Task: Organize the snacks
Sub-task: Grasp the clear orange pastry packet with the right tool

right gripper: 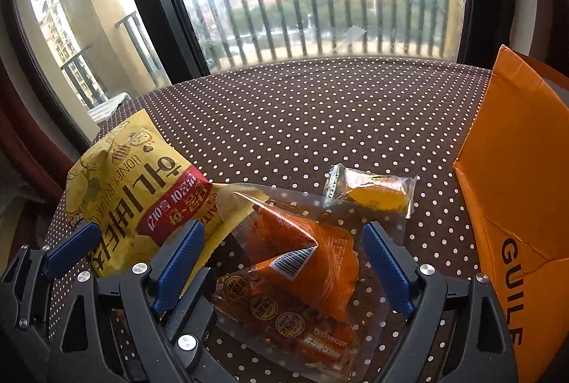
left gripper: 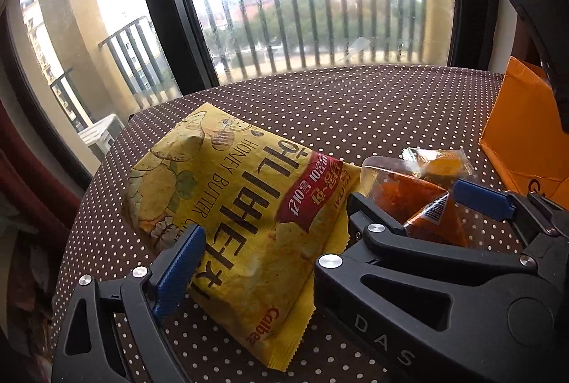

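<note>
right gripper [right gripper: 284, 262] open over orange packet [right gripper: 302, 262], chip bag [right gripper: 142, 201] left — paper bag [right gripper: 515, 205] right

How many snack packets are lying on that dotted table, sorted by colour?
Yellow: 2, the big honey butter chip bag and the small clear-wrapped yellow snack
Orange-red: 1, the clear-edged spicy snack pouch
Total: 3 snacks. The orange paper bag is not counted.
</note>
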